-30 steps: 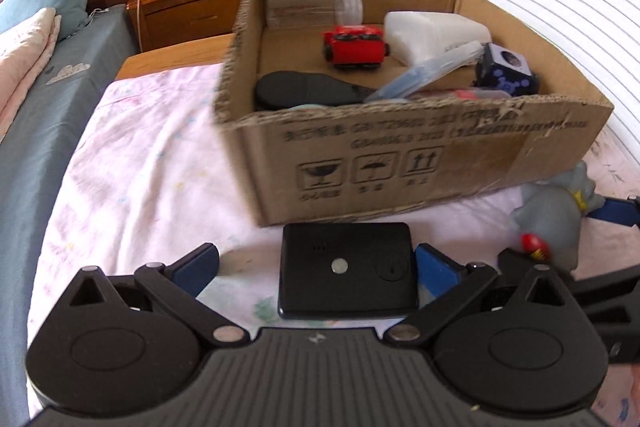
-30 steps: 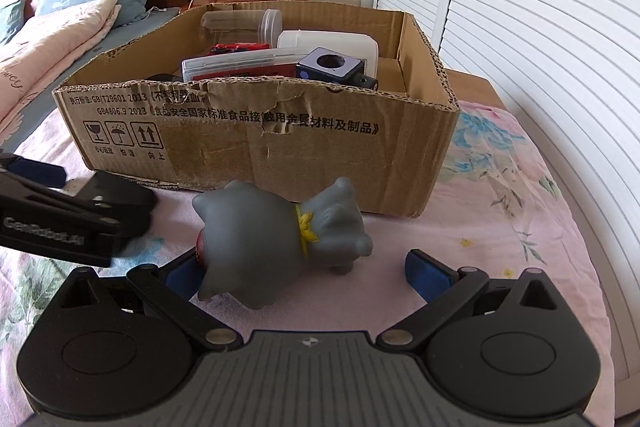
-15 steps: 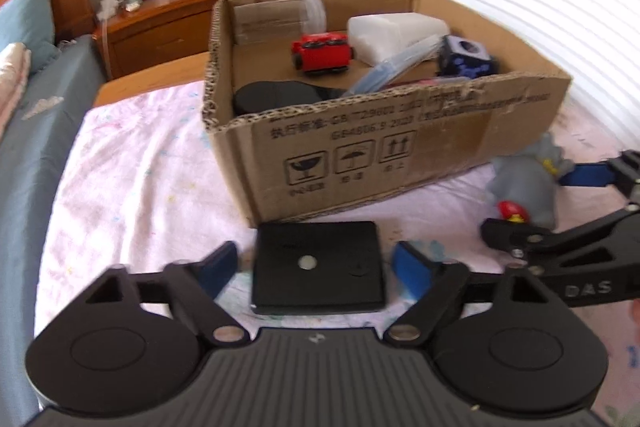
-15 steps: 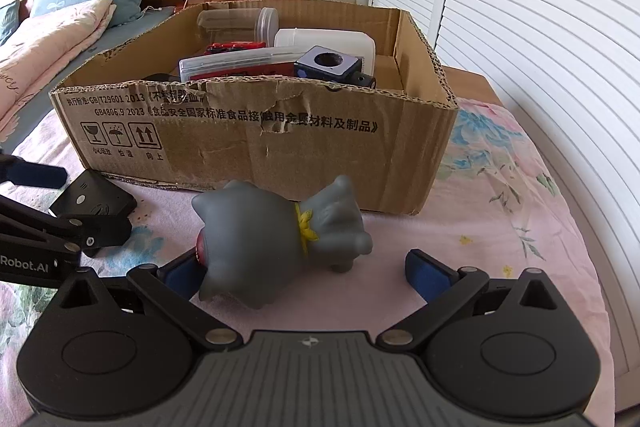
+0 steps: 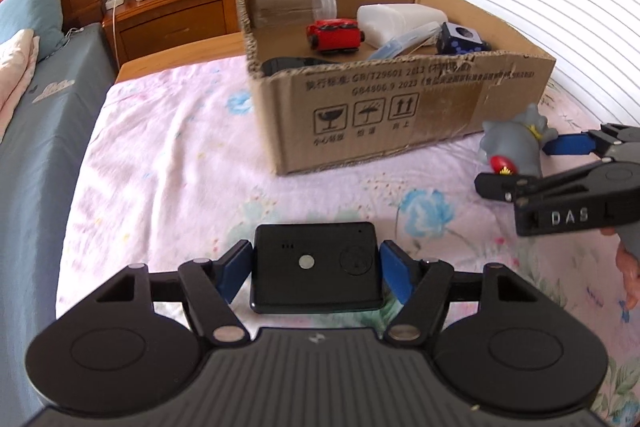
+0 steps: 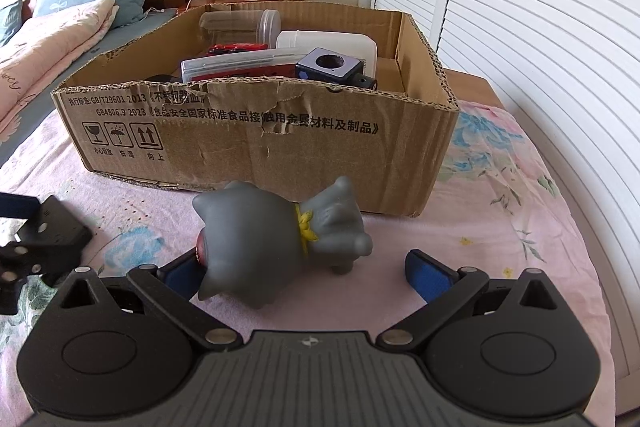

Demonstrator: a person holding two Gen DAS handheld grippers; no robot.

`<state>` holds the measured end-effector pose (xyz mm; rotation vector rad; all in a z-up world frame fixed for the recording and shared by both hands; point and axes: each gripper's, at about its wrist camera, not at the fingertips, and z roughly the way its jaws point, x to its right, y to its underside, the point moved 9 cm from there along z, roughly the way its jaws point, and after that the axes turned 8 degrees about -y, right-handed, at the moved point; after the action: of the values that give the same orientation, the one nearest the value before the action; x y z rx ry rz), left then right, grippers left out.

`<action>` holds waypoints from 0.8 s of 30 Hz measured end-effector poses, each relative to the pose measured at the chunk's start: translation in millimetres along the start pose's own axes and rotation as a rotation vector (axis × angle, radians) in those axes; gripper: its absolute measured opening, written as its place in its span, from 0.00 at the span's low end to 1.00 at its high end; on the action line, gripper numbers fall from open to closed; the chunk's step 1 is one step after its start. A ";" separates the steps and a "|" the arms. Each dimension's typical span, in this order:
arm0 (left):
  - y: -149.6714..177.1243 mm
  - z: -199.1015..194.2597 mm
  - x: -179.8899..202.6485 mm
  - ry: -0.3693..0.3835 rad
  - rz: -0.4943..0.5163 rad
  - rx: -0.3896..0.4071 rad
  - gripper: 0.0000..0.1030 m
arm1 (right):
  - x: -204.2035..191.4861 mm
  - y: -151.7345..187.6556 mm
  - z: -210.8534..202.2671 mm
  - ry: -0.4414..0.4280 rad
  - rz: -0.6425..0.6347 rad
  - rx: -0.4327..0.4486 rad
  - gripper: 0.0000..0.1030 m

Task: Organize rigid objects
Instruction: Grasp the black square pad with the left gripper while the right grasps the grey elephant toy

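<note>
Two things lie outside the cardboard box [image 5: 400, 115] on the bed [image 5: 168, 163]: a flat black device [image 5: 316, 267] and a grey toy figure [image 6: 276, 231]. The left tongs [image 5: 316, 271] were wide a second ago; their jaws have just been closing, and the blue pads [image 5: 236, 267] now sit against both short sides of the black device, so it looks gripped. Whether it has left the sheet is hard to tell from this angle. The box also appears further off than it did a second ago.

The right tongs [image 6: 308, 271] have not changed. Their jaws stand wide around the toy, the left pad touching its head and the right pad clear of it, so the toy is not held.

One item seems secured and ready to be carried into the box, which already holds a red toy car [image 5: 336, 33] and other things; the toy waits its turn.
</note>
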<state>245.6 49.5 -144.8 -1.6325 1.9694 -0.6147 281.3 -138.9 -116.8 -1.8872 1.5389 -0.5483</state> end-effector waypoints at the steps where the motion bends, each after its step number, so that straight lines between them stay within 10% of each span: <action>1: 1.5 -0.7 -1.7 0.000 -0.004 0.001 0.67 | -0.1 -0.4 0.1 0.000 0.002 -0.004 1.00; 18: 4.3 -3.4 -3.4 0.012 0.008 0.013 0.68 | -13.8 -18.1 -9.1 -0.094 -0.115 -0.013 0.99; 24: 3.0 -3.2 -3.7 0.002 0.023 0.017 0.69 | -18.1 -12.0 -3.1 -0.075 -0.174 -0.050 0.80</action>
<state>241.8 53.8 -143.9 -1.5974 1.9759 -0.6232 283.6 -120.6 -105.0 -2.0689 1.3602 -0.5131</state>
